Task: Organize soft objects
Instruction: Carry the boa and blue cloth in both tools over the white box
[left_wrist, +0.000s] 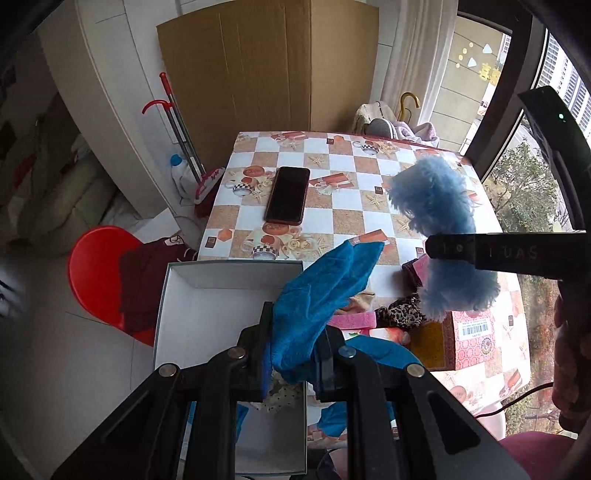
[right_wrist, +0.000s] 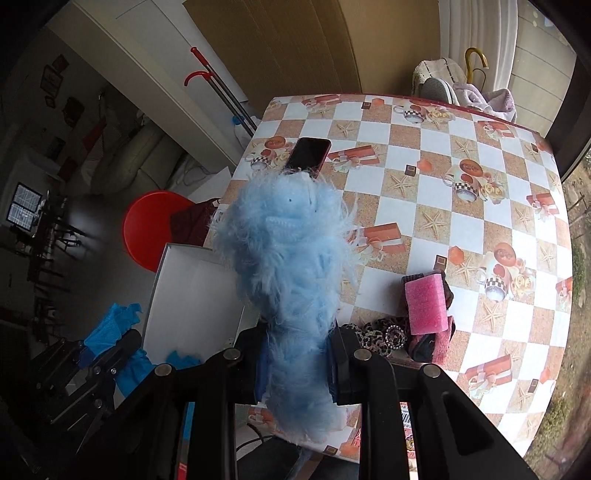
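1. Left gripper (left_wrist: 291, 354) is clamped tight on a blue towel (left_wrist: 321, 291); the cloth bunches between the two fingers and sticks up and forward past the tips.
2. The towel hangs over the right edge of an open white box (left_wrist: 221, 295), which sits at the near left corner of the table (left_wrist: 340, 192). More blue cloth lies below the gripper at the box edge.
3. Right gripper (right_wrist: 295, 369) is clenched on a fluffy light-blue duster (right_wrist: 288, 251); the fluff fills the gap between the fingers and spills out above and below them.
4. In the left wrist view the duster (left_wrist: 436, 199) is held above the table's right side, with the right gripper's finger (left_wrist: 480, 251) crossing it.
5. Left on the table: a pink sponge (right_wrist: 424, 302), a leopard-print hair tie (right_wrist: 376, 336) just beside it, dark red cloth under the sponge.
6. A black phone (left_wrist: 288, 194) lies flat near the far left of the checkered tablecloth, well apart from the soft things.
7. A red stool (left_wrist: 99, 273) stands on the floor left of the table, dark red cloth draped on it.
8. A red-patterned carton (left_wrist: 472, 339) sits near the table's right front edge.
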